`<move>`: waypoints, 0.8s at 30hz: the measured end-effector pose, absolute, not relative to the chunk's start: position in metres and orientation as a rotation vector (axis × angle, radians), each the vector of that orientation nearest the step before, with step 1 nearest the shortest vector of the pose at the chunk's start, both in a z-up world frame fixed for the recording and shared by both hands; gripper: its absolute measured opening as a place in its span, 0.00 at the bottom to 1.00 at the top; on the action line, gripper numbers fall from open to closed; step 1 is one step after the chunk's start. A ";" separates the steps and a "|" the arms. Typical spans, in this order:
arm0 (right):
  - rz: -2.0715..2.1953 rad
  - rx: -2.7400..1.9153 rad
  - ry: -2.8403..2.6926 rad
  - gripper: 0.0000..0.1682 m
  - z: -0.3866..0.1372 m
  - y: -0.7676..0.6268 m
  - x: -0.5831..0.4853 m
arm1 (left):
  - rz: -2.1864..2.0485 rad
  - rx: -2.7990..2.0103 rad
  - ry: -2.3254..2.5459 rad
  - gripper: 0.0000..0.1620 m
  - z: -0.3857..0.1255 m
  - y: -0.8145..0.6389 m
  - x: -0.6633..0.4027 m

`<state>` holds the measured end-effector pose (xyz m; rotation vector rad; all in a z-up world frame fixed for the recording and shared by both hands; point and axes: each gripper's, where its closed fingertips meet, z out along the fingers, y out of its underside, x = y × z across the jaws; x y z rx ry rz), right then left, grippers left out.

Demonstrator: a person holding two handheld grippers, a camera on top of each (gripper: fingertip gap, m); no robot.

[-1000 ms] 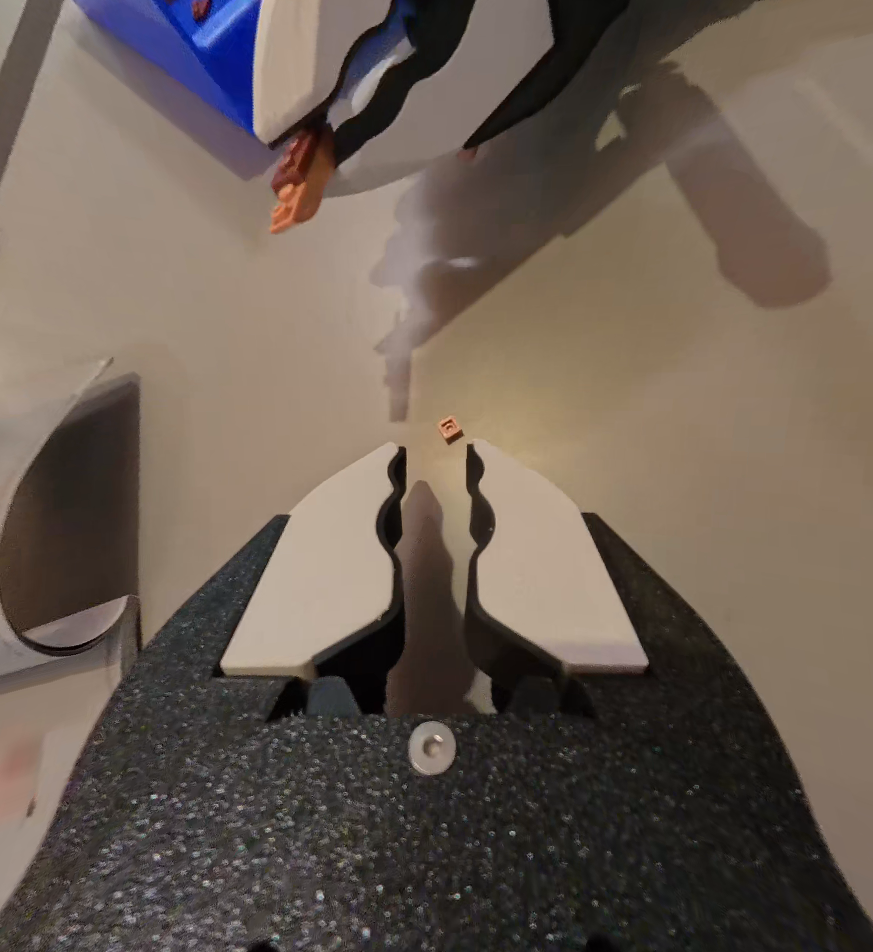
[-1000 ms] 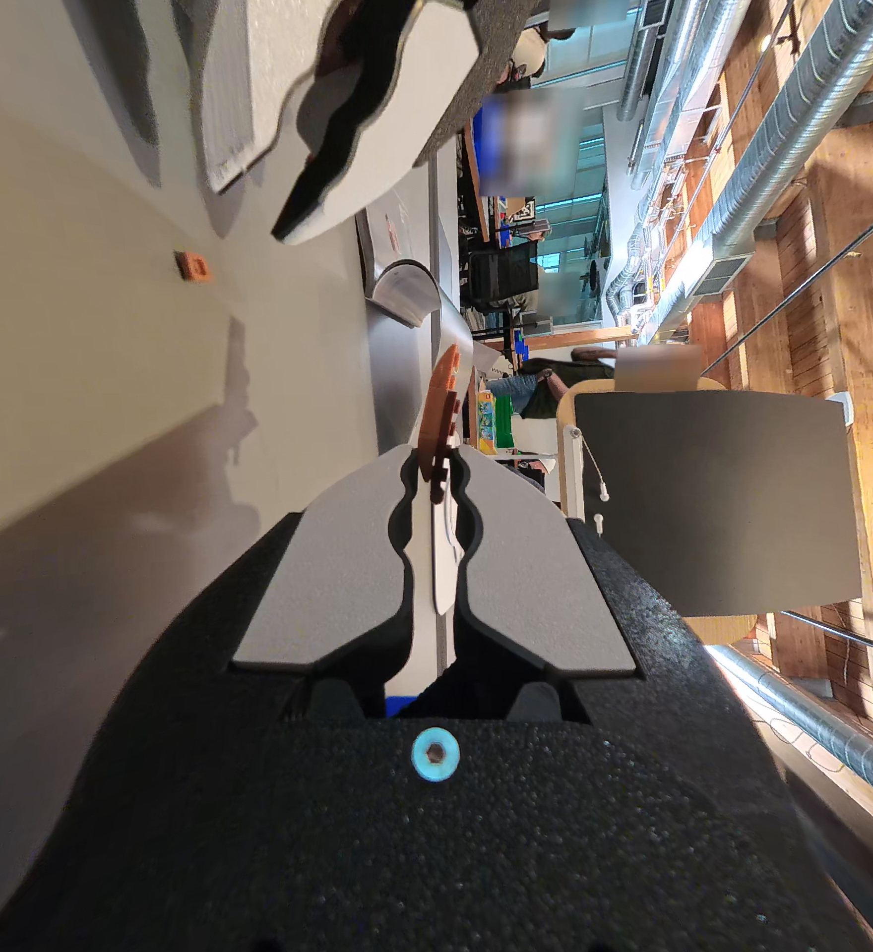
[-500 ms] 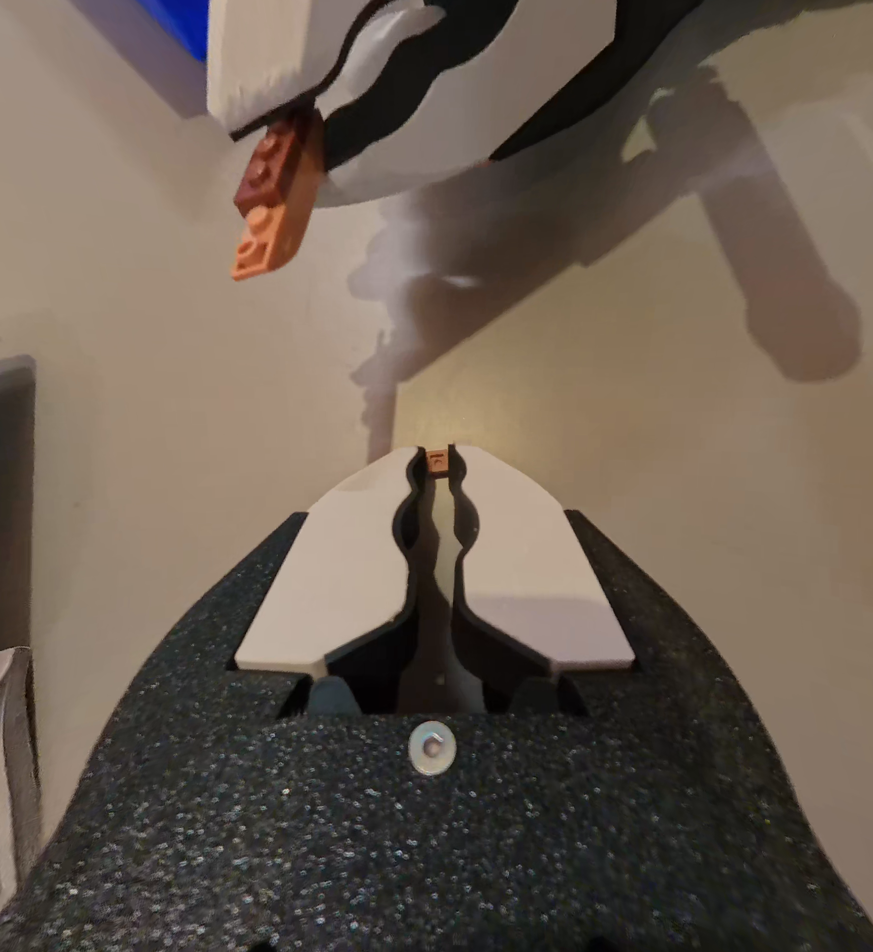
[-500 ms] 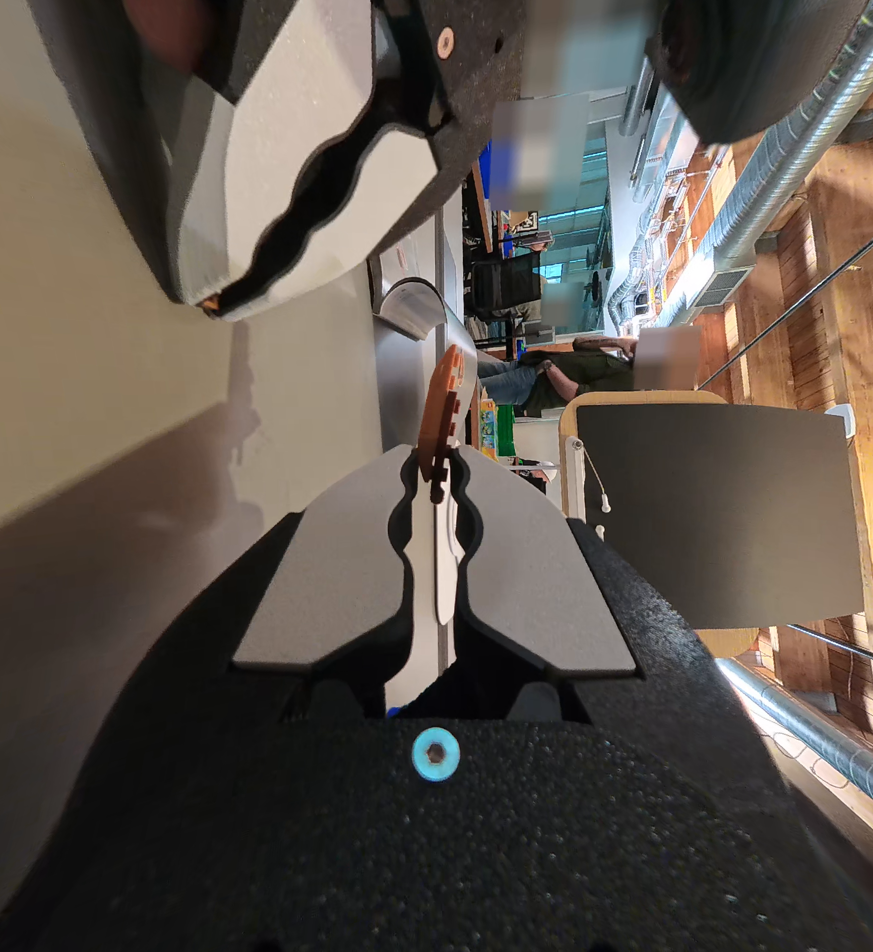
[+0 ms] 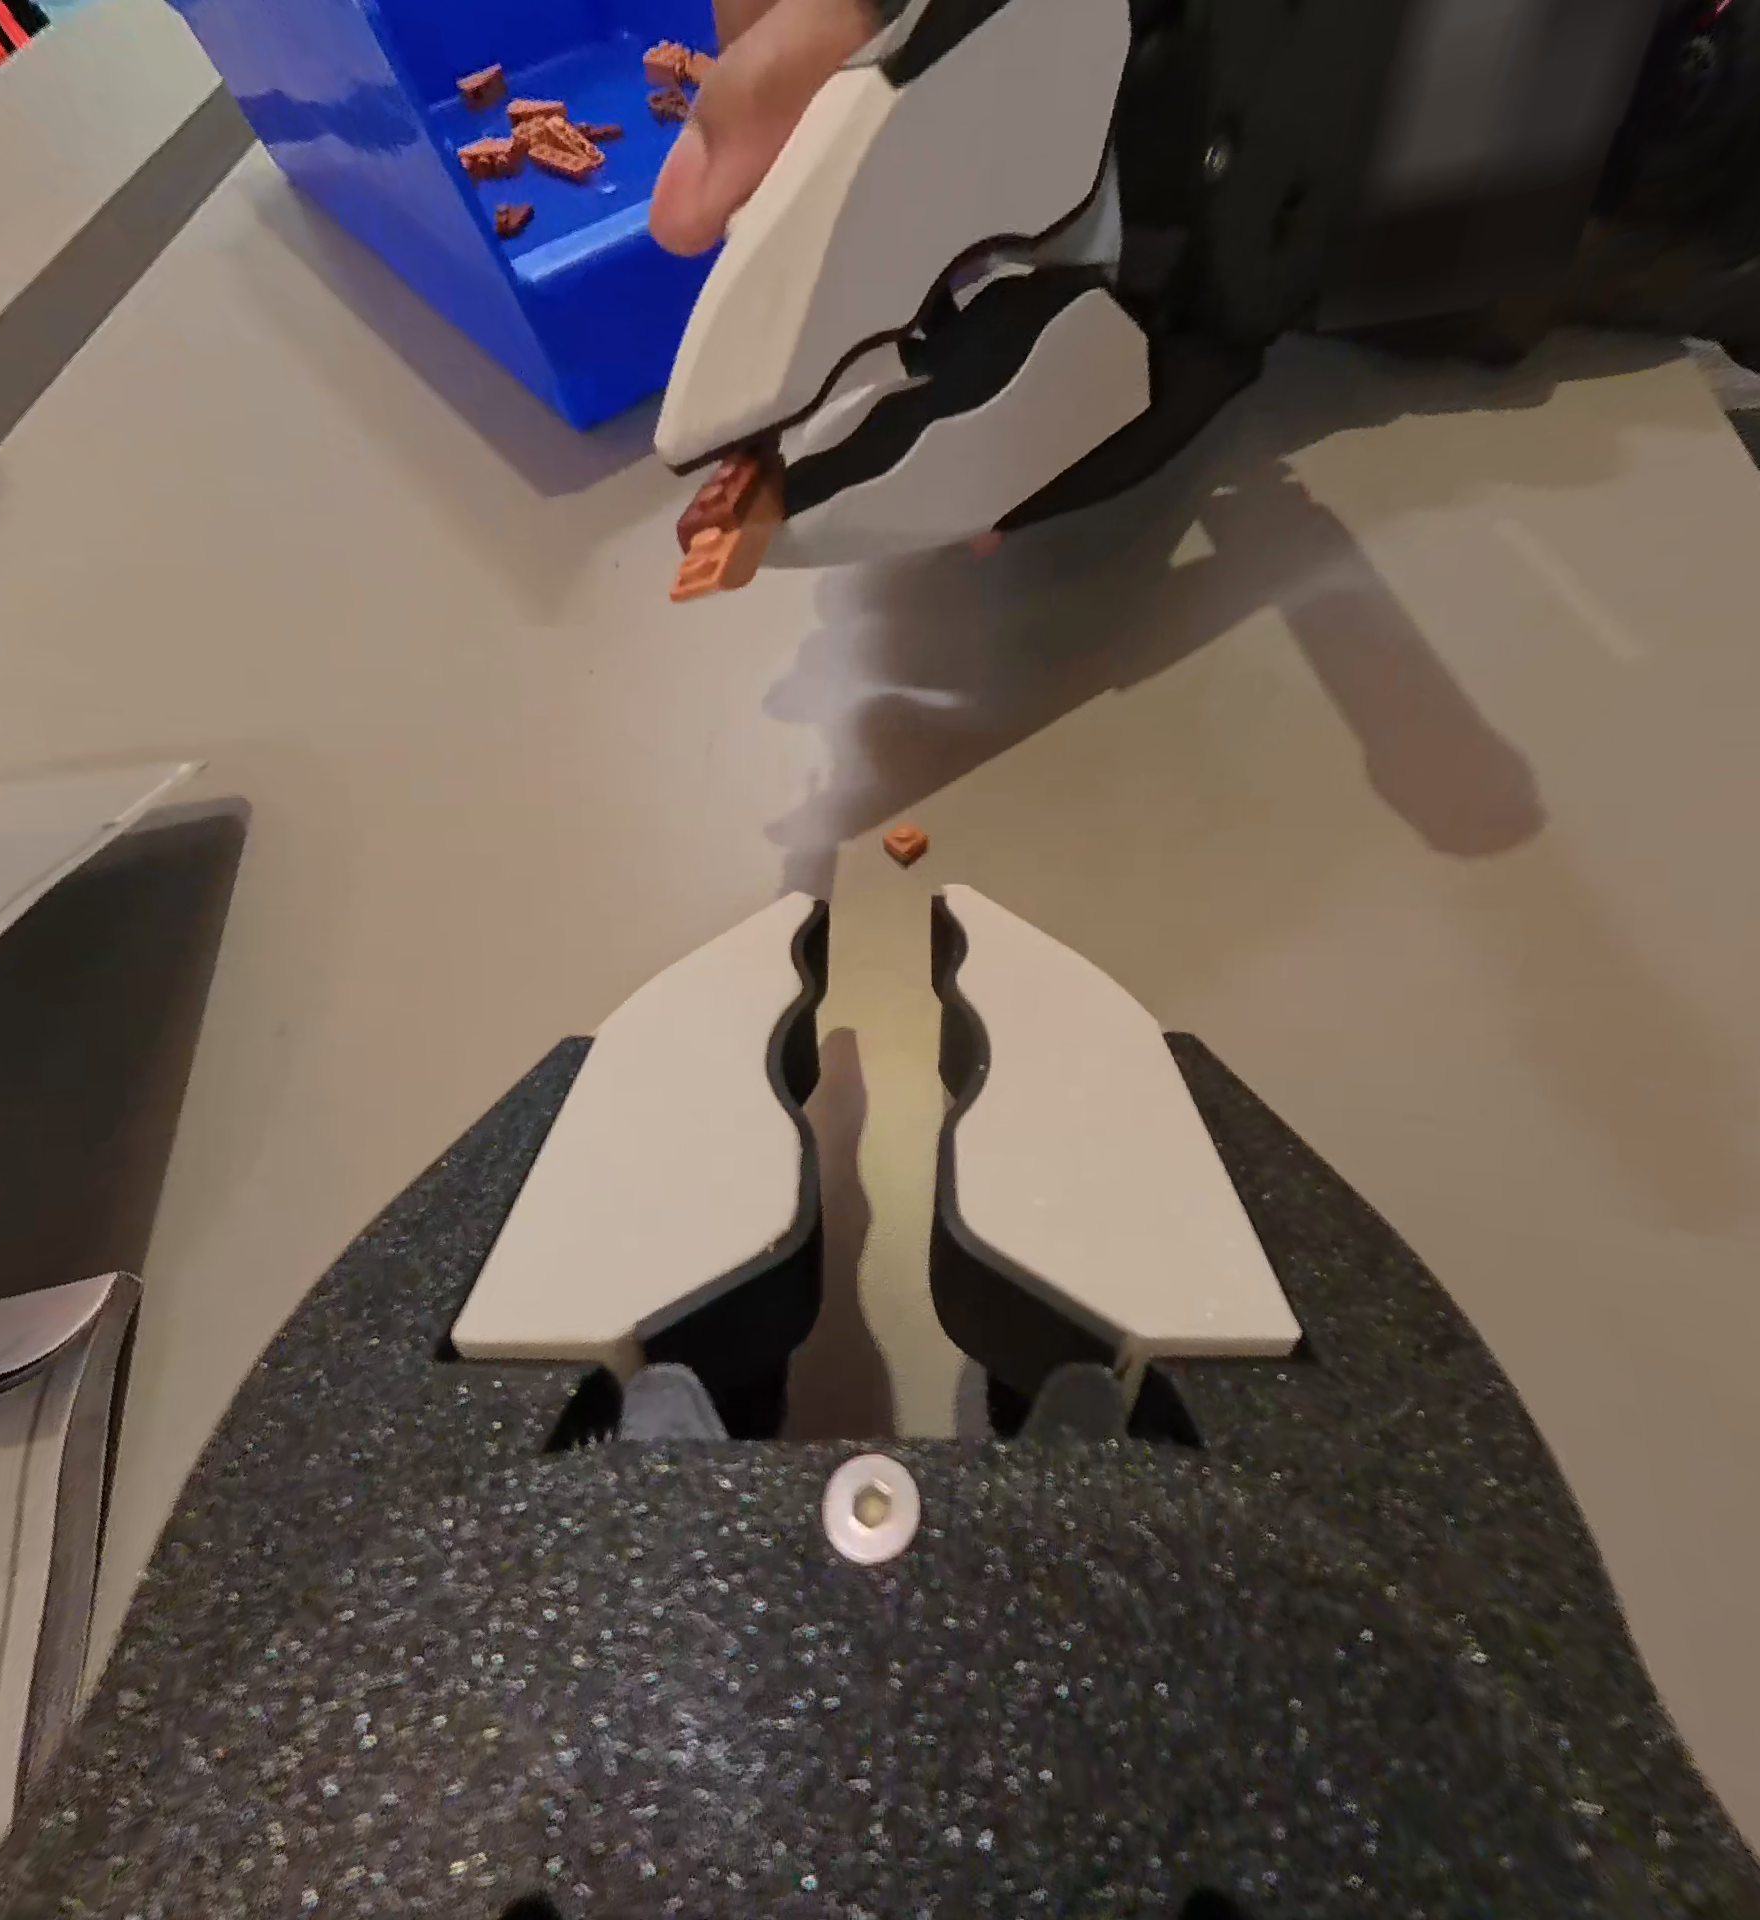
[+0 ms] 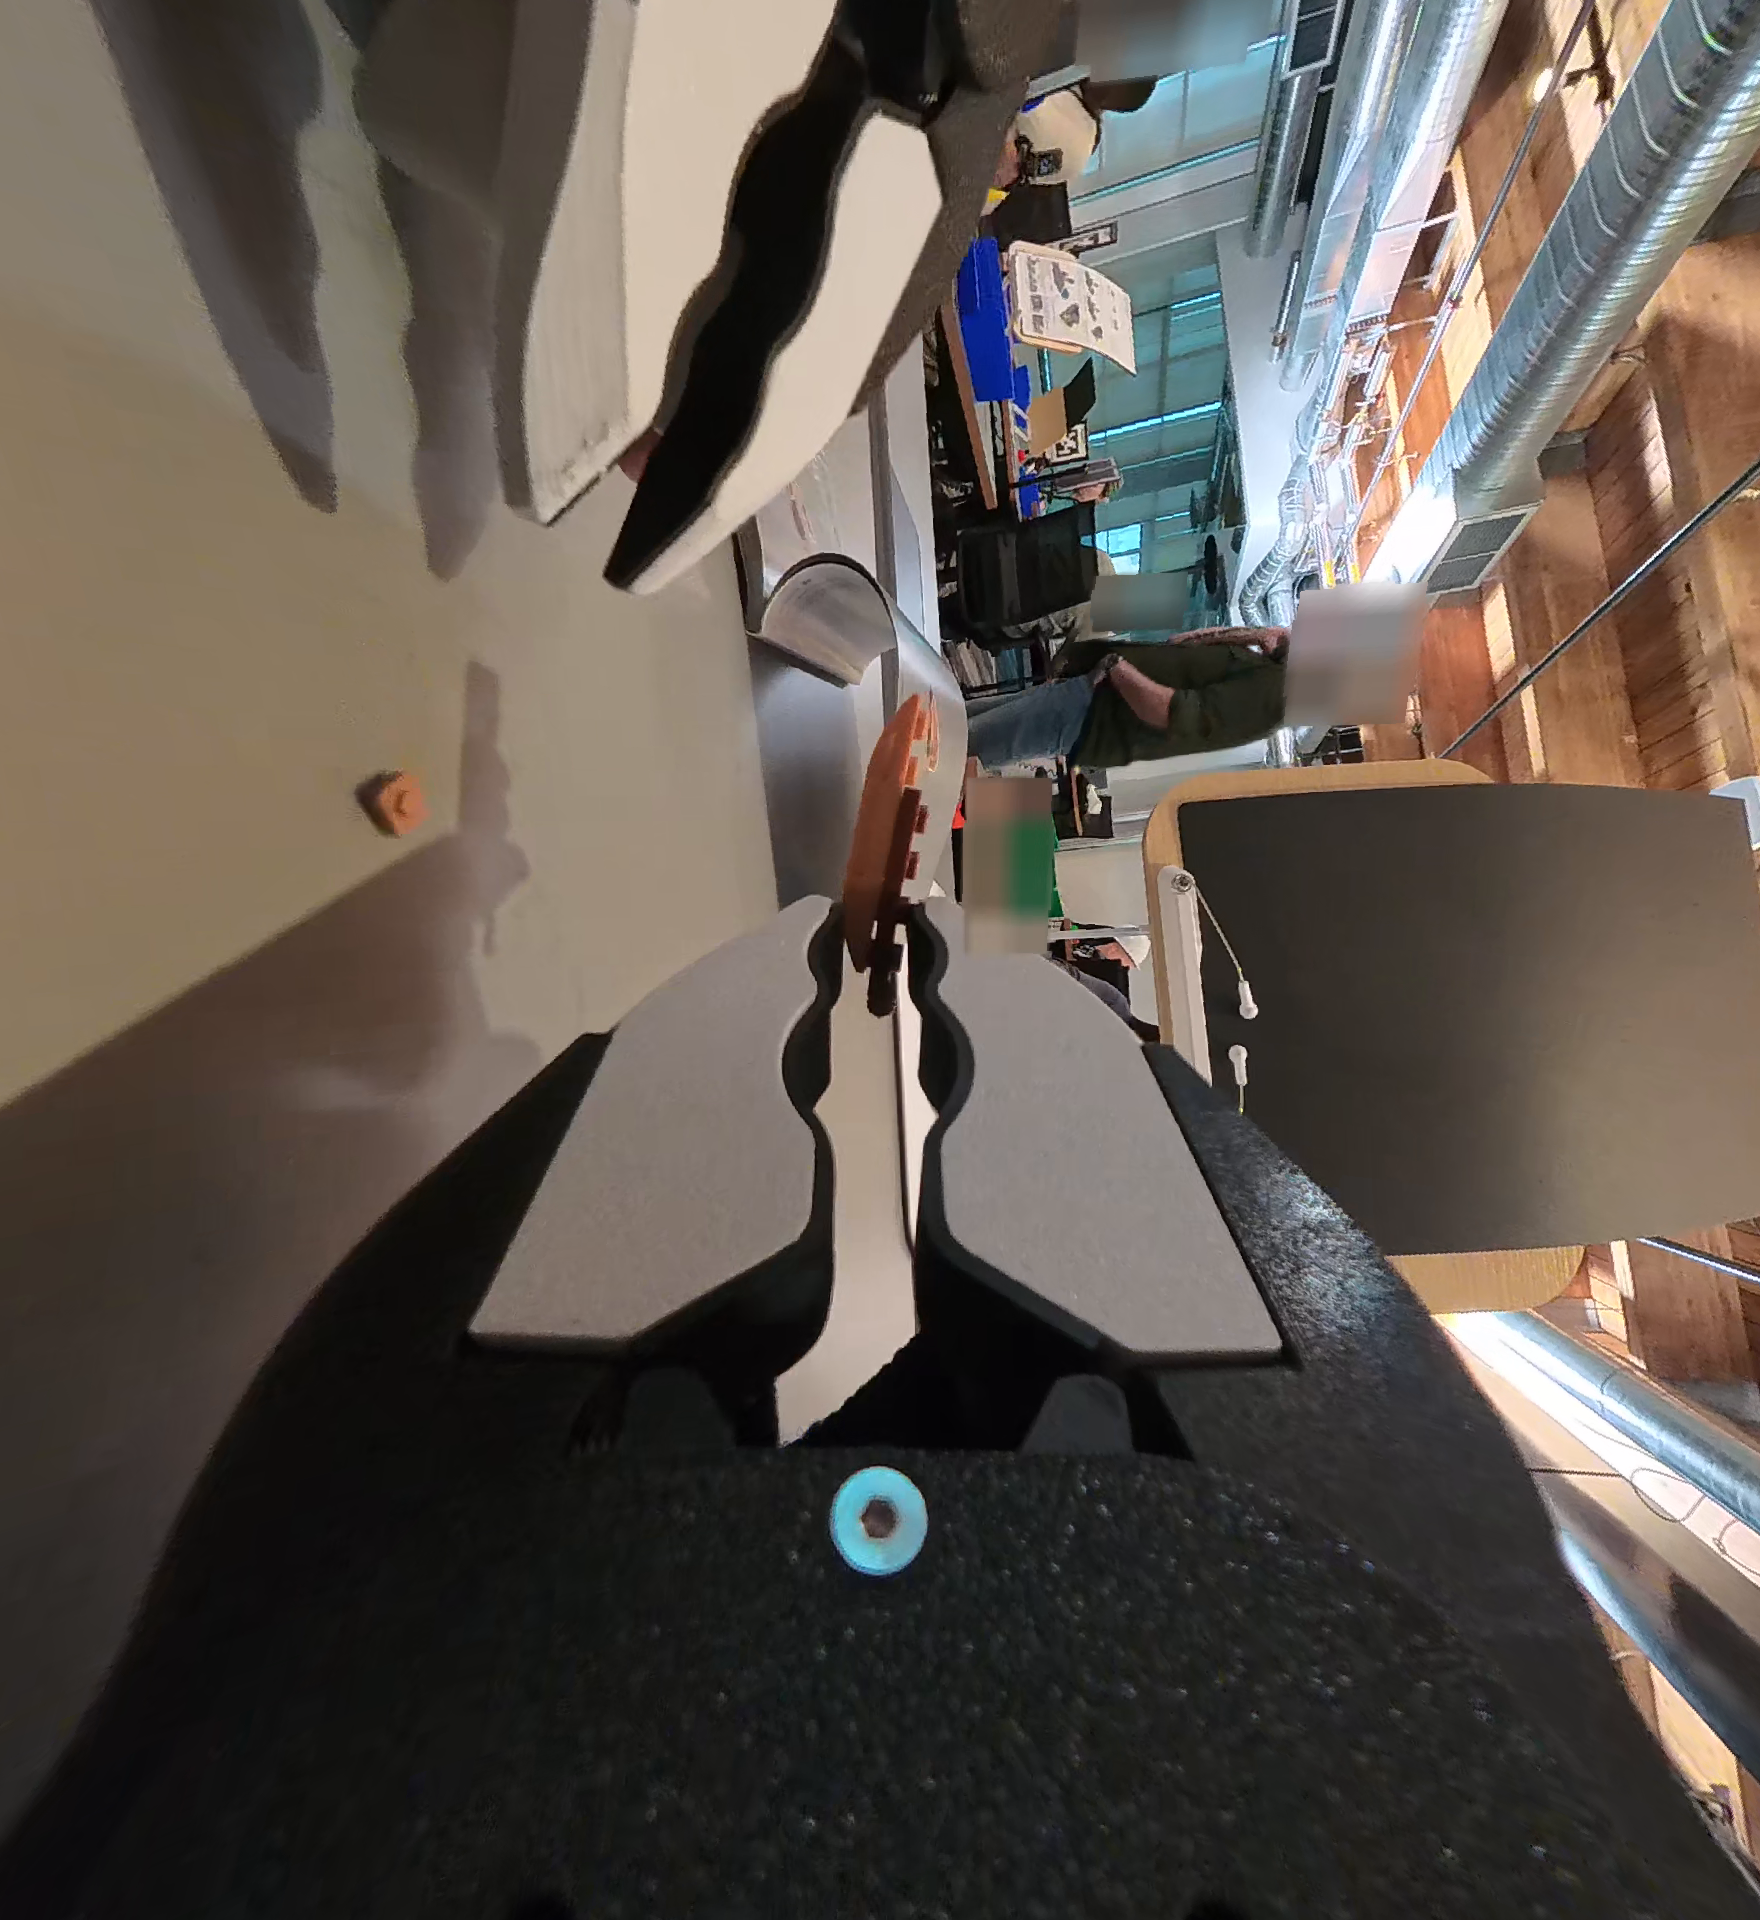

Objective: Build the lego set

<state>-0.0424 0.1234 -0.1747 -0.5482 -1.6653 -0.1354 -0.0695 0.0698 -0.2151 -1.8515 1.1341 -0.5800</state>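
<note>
Two grippers: both over a beige tabletop (image 5: 336, 623), one with fingers apart, one clamped.
Left gripper (image 5: 881, 904): pale fingers parted with a clear gap, nothing between them; tips low over the table, aimed at a loose piece.
Loose piece: small orange one-stud lego plate (image 5: 905, 844) lying flat on the table just beyond the left fingertips, apart from them; in the right wrist view it (image 6: 393, 803) lies alone on the bare surface.
Right gripper (image 6: 881, 914): fingers closed on a stacked lego assembly (image 6: 891, 831), gripped at its lower end, the rest sticking out past the tips.
Assembly, left wrist view: dark brown plate on a lighter orange plate (image 5: 725, 530), studs showing, held in the air above the table by the right gripper (image 5: 762, 468).
Hand: bare fingers (image 5: 720, 156) visible behind the right gripper's upper finger.
Parts bin: blue plastic bin (image 5: 419, 208) at the far side of the table, holding scattered brown and orange lego pieces (image 5: 543, 145).
Booklet: open booklet (image 6: 834, 623) with a curled page, near the table edge.
Writing: none legible on bin or grippers; a printed sheet (image 6: 1068, 301) stands in the background, not transcribed.
Background: dark panel with a wooden rim (image 6: 1458, 1018); silver ducts (image 6: 1603, 229).
</note>
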 end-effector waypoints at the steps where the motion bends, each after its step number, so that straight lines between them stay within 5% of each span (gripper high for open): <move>1: -0.135 -0.551 -1.666 0.07 -0.175 0.124 -0.042 | -0.578 -1.862 1.135 0.12 -0.217 0.070 -0.069; 17: -0.131 -0.563 -1.690 0.06 -0.179 0.126 -0.040 | -0.421 -2.045 1.156 0.11 -0.246 0.088 -0.035; 24: -0.131 -0.555 -1.690 0.07 -0.179 0.124 -0.041 | -0.392 -2.051 1.199 0.03 -0.248 0.085 -0.031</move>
